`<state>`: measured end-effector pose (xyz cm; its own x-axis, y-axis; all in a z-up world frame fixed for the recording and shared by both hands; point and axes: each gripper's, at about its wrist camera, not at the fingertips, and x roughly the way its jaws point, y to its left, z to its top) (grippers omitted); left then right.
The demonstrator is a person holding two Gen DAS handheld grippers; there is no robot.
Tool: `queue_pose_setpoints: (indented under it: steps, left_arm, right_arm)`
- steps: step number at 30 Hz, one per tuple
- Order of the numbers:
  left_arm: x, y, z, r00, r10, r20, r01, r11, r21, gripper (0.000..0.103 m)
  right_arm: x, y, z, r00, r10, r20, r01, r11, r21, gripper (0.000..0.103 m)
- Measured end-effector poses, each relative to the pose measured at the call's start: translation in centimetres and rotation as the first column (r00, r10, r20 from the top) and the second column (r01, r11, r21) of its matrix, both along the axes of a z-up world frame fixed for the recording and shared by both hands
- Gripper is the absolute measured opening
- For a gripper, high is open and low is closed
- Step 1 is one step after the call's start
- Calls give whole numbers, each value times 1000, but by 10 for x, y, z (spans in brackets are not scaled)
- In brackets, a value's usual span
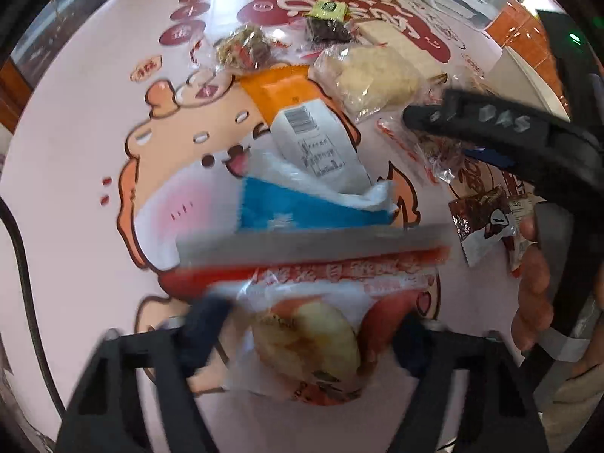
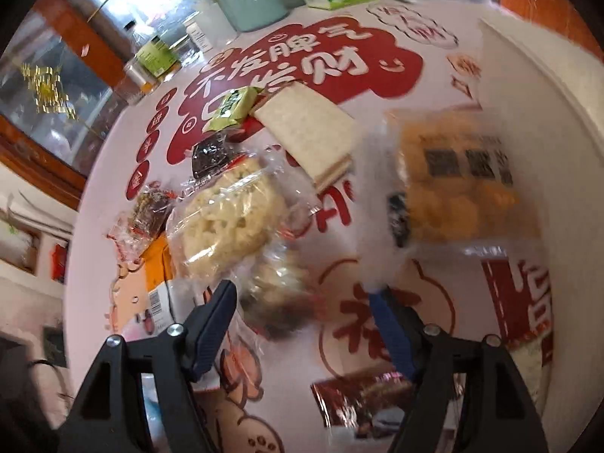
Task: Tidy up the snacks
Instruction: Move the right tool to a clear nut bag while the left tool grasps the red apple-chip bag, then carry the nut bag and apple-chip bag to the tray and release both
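Left tongs point(image 1: 302, 336) clamp a red-topped bread packet point(image 1: 302, 324); right tongs point(image 2: 305, 324) stand apart, holding nothing.

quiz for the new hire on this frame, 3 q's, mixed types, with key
1. True or false: the right gripper stands open.
2. What lies between the fingers of the left gripper? A: a red-and-clear pastry packet. B: a tissue pack. C: a teal jar.
3. What colour is the small packet at the far end of the white sandwich?

Key: 1 true. 2 A. 3 green.
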<state>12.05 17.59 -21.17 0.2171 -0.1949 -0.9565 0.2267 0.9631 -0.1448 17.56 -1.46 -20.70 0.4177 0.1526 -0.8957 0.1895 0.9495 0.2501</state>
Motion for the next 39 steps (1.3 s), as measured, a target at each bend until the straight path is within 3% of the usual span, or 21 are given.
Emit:
queue_pose_setpoints:
  steps: [1,2,3,5,12,21,33,39]
  left_arm:
    - [0,0,0,1000,-3,-1,3,1000,0,58]
    - [-1,1,0,1000,2,2,-2,1000,-4,56]
    - [0,2,1,1000,5,4,-5,1000,-2,52]
    - [2,5,2,1000,3,0,-3,1000,-6,49]
    - [2,10,7,1000,-12,3,12,1000,20,47]
    - [-14,-1,57,987,-87,137,73,992,107,47]
    - [-32,-28,129,950,-163,268,134,983,124,47]
    - [-37,-67,165,927,-191,322,177,982,72,47]
  right_arm:
    - [2,6,0,1000,19,6,-19,999,-31,75]
    - [3,11,-1,999,34,2,-33,997,-64,71]
    - [3,15,-2,999,48,0,-47,995,-85,60]
    - [1,22,0,997,81,6,-79,990,-115,56]
    - [-17,22,5,997,79,11,-78,993,-86,45]
    - [-51,30,29,993,97,64,-91,992,-92,44]
    - [-117,11,93,983,80,163,-67,994,-88,44]
    - [-141,-12,122,979,53,195,-29,992,-122,44]
